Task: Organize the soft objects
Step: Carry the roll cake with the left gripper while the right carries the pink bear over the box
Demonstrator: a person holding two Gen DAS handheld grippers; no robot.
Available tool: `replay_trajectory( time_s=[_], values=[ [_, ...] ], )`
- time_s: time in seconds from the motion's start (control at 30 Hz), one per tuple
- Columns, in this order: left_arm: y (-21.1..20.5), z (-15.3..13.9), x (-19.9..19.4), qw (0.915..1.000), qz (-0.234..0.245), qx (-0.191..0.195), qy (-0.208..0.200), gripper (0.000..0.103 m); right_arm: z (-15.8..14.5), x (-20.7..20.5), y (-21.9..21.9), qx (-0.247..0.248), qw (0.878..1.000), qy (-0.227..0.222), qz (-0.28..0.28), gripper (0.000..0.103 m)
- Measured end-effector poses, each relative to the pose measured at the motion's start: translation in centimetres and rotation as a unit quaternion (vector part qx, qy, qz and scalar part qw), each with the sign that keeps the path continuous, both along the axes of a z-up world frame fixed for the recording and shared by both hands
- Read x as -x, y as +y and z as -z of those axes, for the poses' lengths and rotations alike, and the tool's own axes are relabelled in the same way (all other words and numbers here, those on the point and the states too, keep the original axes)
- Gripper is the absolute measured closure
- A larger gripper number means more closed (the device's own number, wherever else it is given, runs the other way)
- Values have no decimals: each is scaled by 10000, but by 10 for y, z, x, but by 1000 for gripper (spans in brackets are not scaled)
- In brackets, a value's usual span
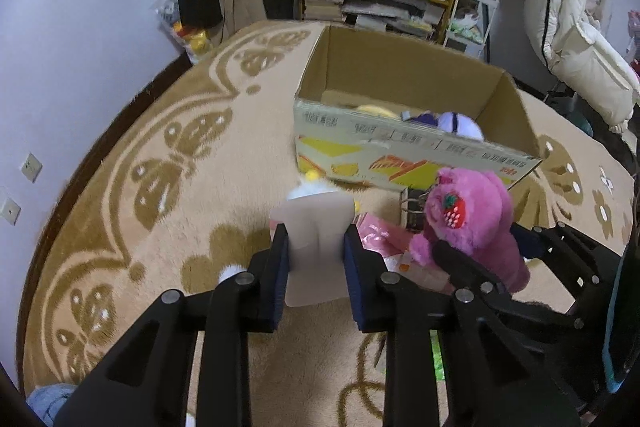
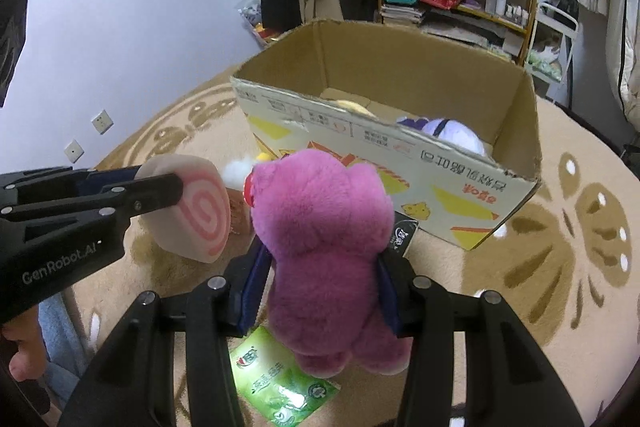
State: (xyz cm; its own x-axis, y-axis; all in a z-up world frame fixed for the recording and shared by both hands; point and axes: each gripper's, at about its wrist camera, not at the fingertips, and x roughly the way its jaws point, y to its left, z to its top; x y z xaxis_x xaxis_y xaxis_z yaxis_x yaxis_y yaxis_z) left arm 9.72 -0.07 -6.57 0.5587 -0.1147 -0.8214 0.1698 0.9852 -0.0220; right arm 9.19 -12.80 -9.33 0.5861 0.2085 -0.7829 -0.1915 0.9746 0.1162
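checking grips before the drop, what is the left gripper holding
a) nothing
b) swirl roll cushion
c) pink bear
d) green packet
b: the left gripper is shut on the swirl roll cushion, its pink spiral face clear in the right wrist view, while the right gripper clamps the pink bear.

One cardboard box (image 2: 400, 163). One pink plush bear (image 2: 324, 263). One swirl-patterned roll cushion (image 2: 192, 207). Two soft toys showing inside the box: one yellow (image 2: 352, 105), one white and purple (image 2: 448, 133). One white and yellow plush (image 1: 316, 187) on the carpet. One green packet (image 2: 280, 379). Two grippers: left (image 1: 316, 259), right (image 2: 324, 291).
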Motion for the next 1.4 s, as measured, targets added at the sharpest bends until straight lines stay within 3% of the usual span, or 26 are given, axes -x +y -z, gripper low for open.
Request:
replay_trajectory(
  time_s=[0.37, 0.8, 1.13, 1.4],
  values=[
    [-2, -33, 6, 9984, -47, -55, -565, 79, -35, 13, 1, -175, 9985, -518, 86, 52],
    [-13, -68, 1, 9907, 36, -107, -1353, 79, -70, 9, -16, -395, 9924, -1113, 347, 52],
    [-29, -85, -17, 9813, 182, -149, -1909, 79, -88, 0, -34, -578, 9852, -1500, 593, 52],
    [-37, -89, -36, 9776, 238, -128, -2088, 79, -89, -16, -42, -613, 9825, -1610, 705, 52]
  ],
)
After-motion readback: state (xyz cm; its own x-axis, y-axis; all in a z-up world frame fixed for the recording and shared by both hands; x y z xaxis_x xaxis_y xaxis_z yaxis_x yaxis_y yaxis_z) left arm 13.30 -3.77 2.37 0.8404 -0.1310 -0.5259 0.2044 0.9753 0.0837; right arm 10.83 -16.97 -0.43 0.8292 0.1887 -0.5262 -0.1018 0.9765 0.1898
